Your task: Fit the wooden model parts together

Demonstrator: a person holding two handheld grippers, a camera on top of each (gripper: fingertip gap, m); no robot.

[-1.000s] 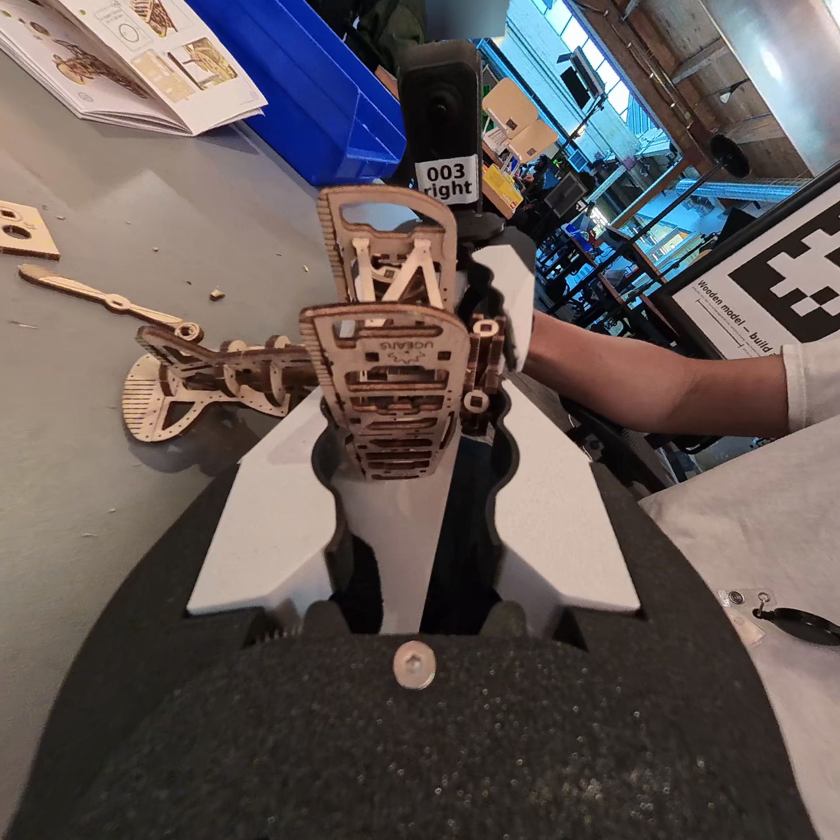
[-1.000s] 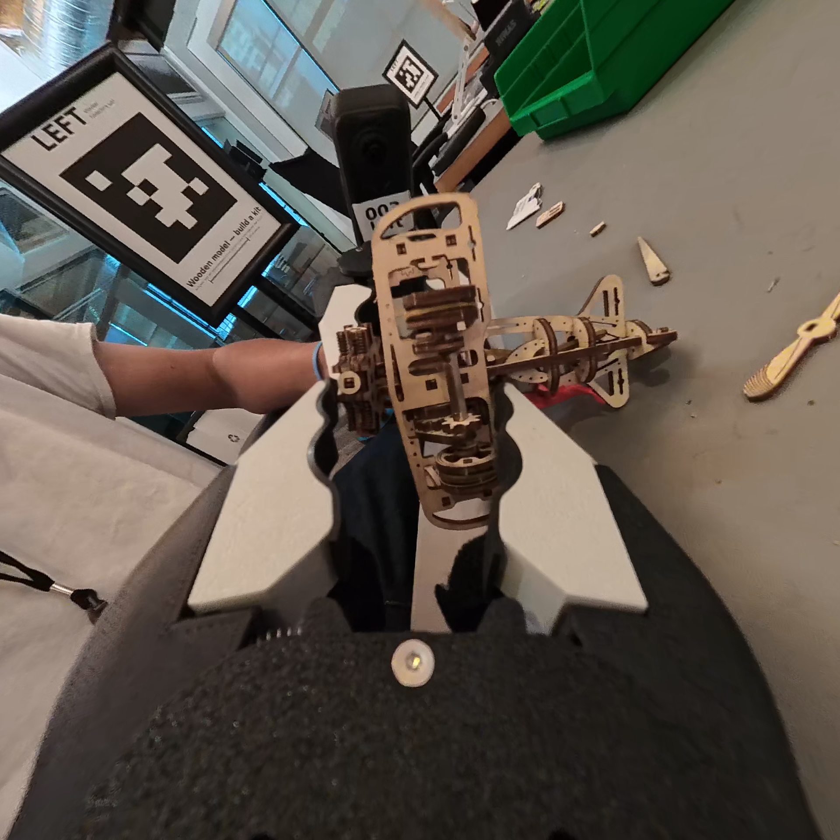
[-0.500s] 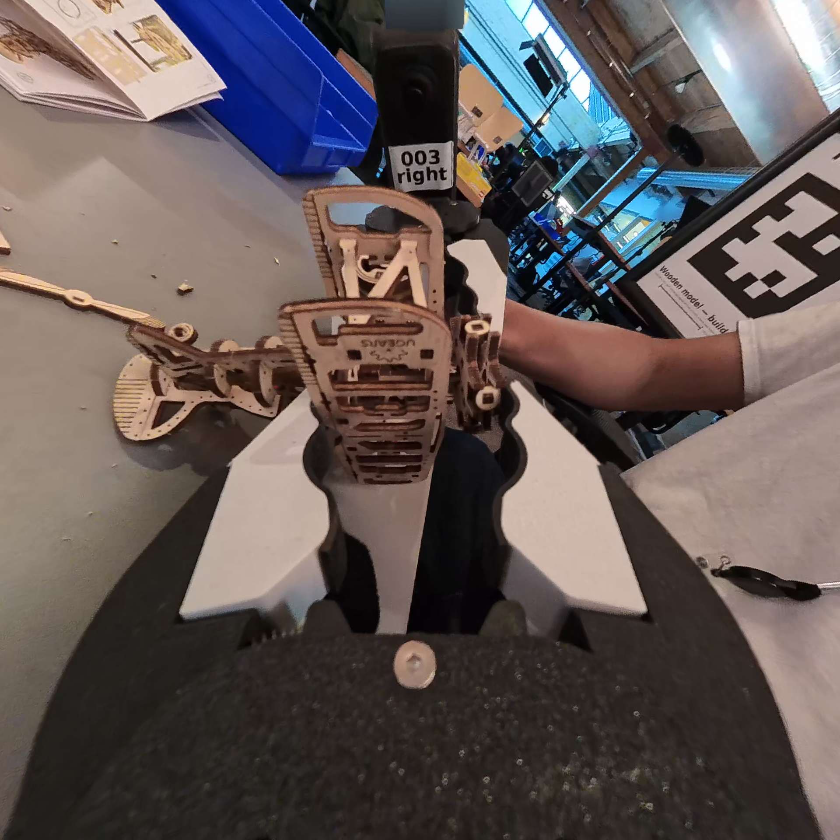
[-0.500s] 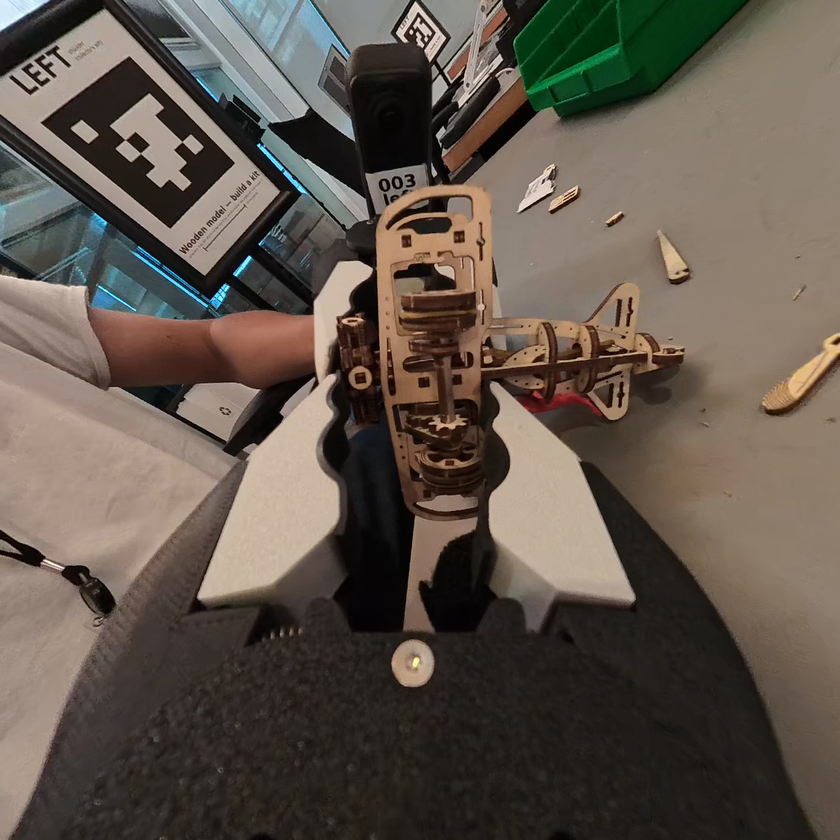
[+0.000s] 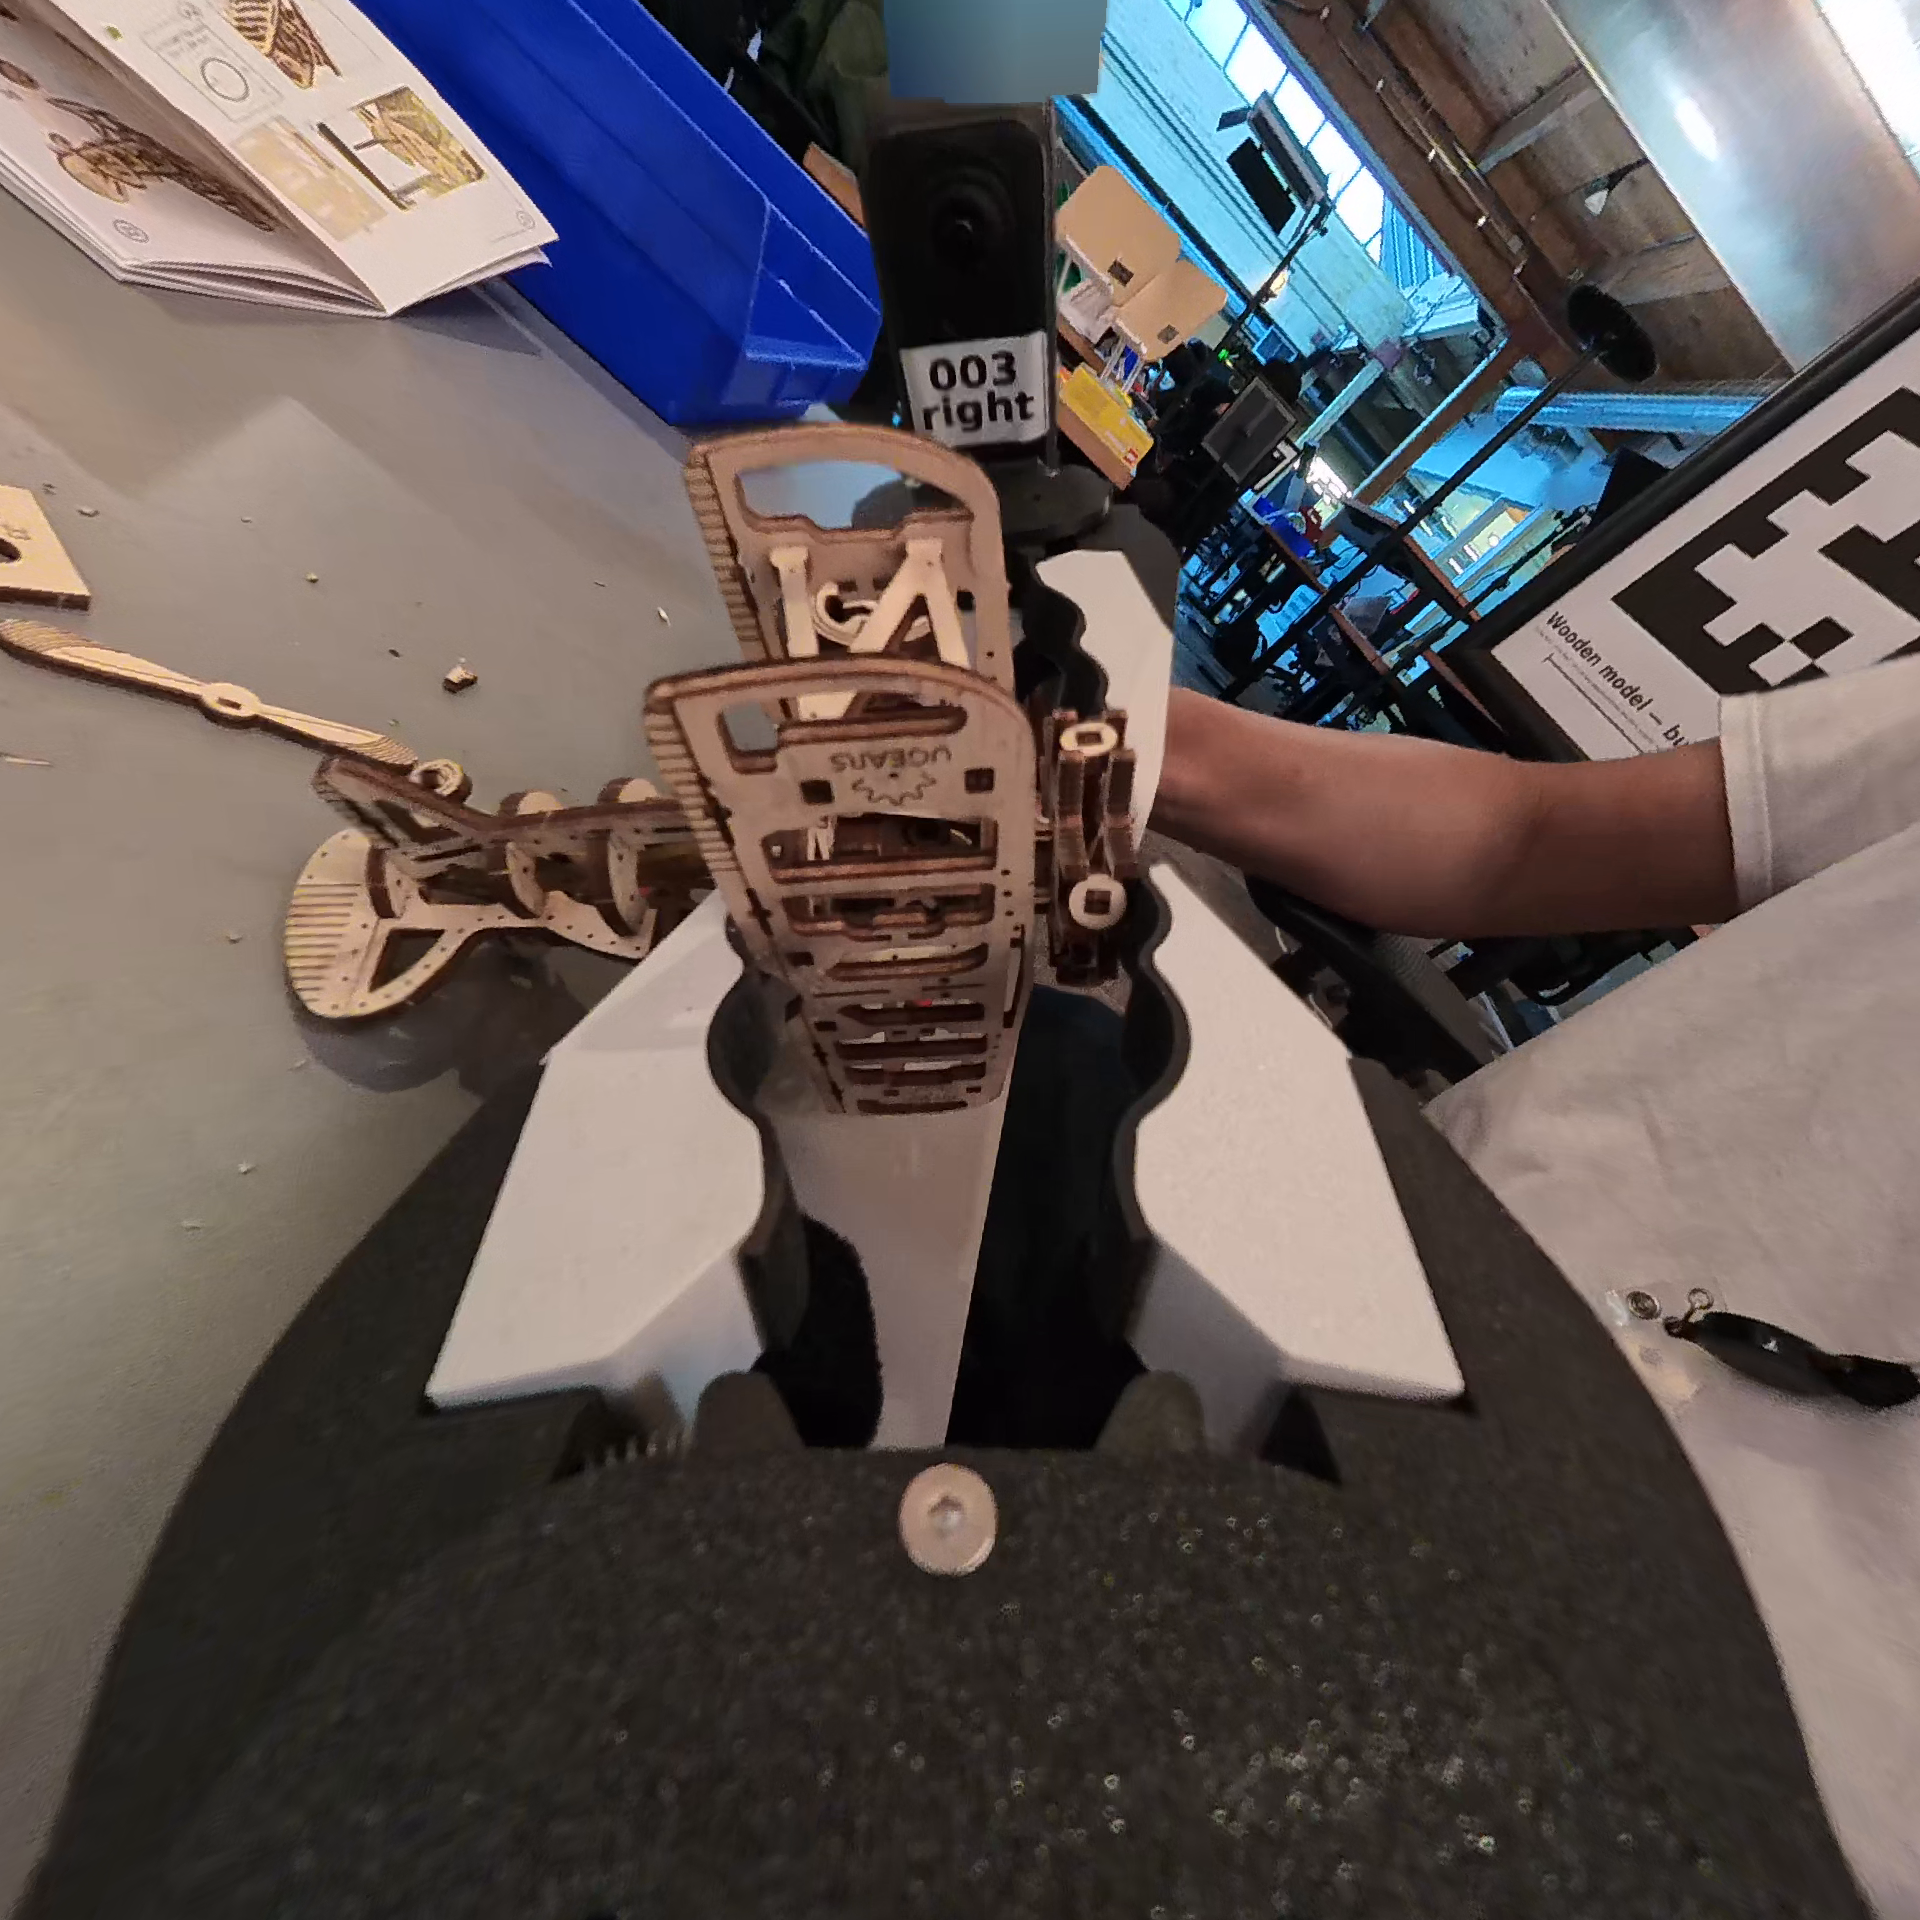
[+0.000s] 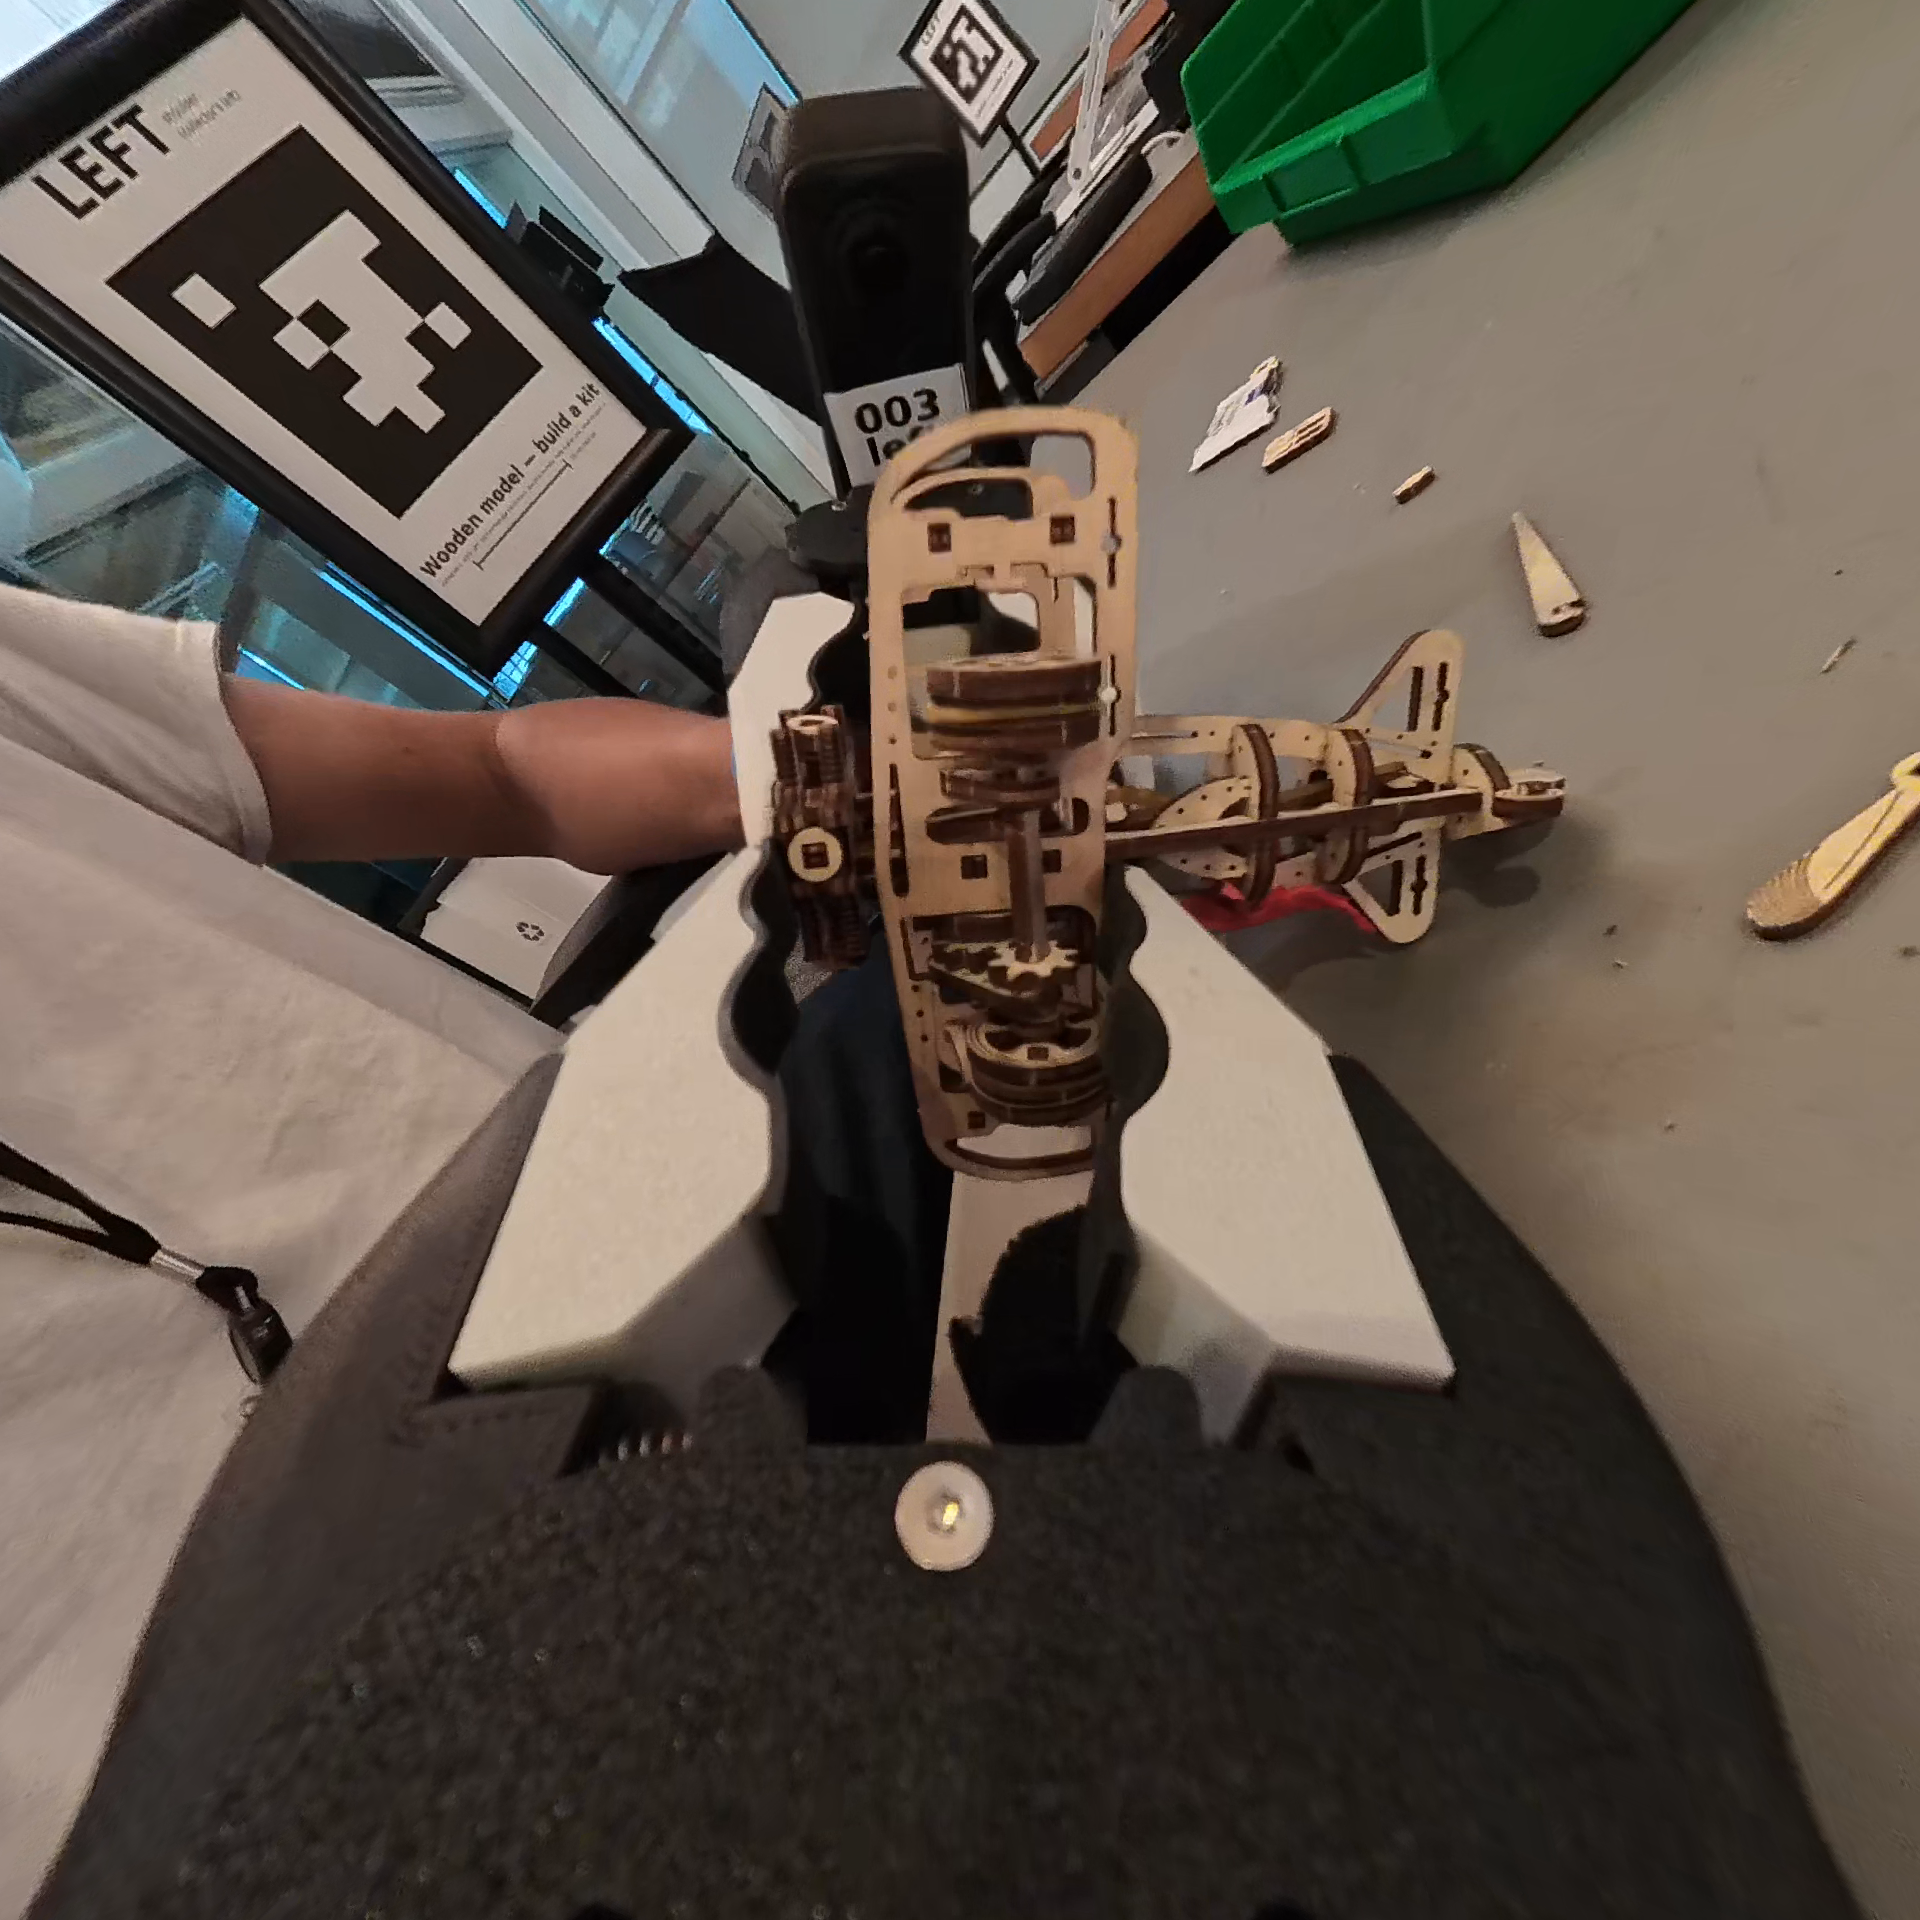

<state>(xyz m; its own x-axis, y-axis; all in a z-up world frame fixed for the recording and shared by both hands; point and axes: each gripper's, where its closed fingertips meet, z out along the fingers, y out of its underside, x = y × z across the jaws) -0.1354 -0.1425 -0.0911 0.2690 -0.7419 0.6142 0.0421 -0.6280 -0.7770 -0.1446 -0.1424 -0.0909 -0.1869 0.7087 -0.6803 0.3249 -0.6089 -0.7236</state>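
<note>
Barely shifted since before, my left gripper (image 5: 940, 997) and right gripper (image 6: 935, 997) stay clamped on the pale laser-cut wooden biplane model (image 5: 873, 873) at centre frame.

Pale laser-cut plywood model (image 5: 883, 883), matt, with scorched dark edges. Smooth matt white plastic fingers (image 5: 613, 1226). Smooth matt grey desk (image 6: 1662, 1039). Glossy blue plastic bin (image 5: 644, 208).

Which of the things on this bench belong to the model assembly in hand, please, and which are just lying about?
In the job:
wooden plane model
left gripper
right gripper
loose propeller

Lying about:
instruction booklet
blue bin
green bin
wood offcuts
</note>
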